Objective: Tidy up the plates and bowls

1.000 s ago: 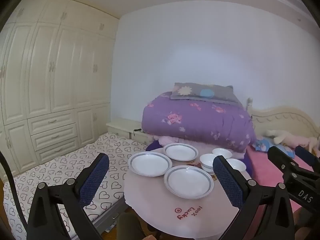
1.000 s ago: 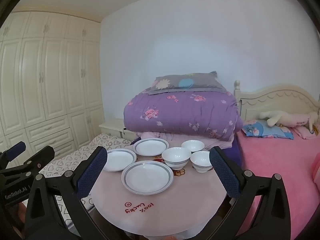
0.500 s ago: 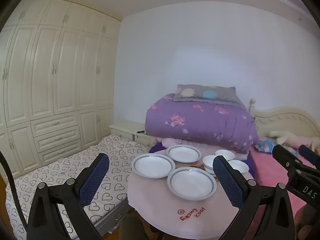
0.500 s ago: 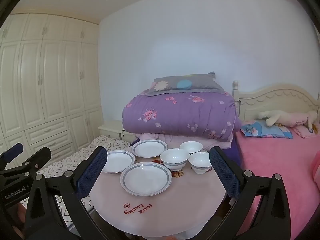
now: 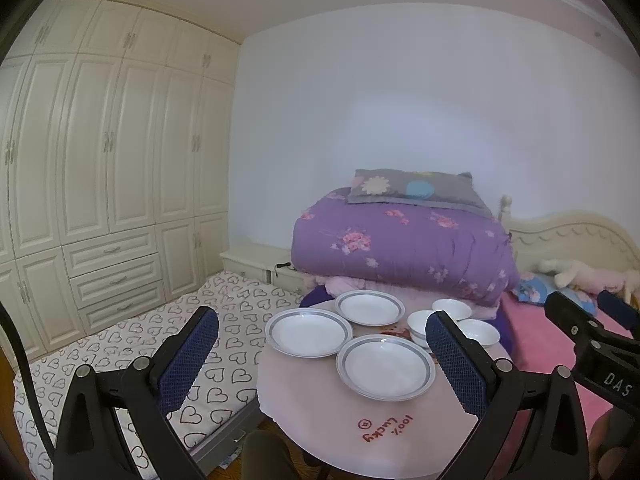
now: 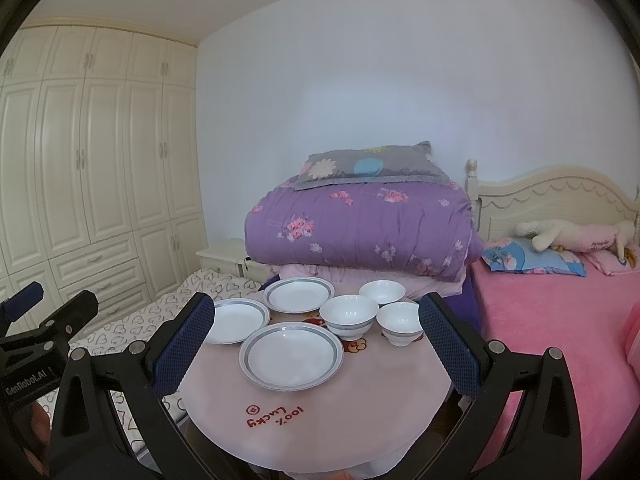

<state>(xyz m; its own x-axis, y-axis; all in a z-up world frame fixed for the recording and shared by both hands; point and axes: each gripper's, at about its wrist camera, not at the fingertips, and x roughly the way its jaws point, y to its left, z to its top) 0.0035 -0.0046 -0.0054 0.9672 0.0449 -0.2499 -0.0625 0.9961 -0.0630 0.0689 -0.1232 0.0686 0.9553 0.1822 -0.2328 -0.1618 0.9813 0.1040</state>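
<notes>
Three white plates with grey rims lie on a round pink table (image 6: 320, 432): a near plate (image 6: 291, 355), a left plate (image 6: 236, 321) and a far plate (image 6: 298, 294). Right of them stand three white bowls: a middle bowl (image 6: 349, 316), a right bowl (image 6: 400, 323) and a far bowl (image 6: 382, 292). My right gripper (image 6: 312, 332) hangs open above the table's near side, holding nothing. My left gripper (image 5: 320, 344) is open too, further left and back from the near plate (image 5: 385, 366). Its right finger hides part of the middle bowl (image 5: 418, 326).
Folded purple quilt (image 6: 360, 228) with a grey pillow is stacked right behind the table. A pink bed (image 6: 560, 320) lies to the right, a heart-print mattress (image 5: 160, 352) to the left, cream wardrobes (image 5: 100, 180) beyond. The other gripper's body (image 5: 592, 344) shows at the right edge.
Both views have tilted up a little and the table sits slightly lower in frame. Both grippers stay open; plates and bowls have not moved.
</notes>
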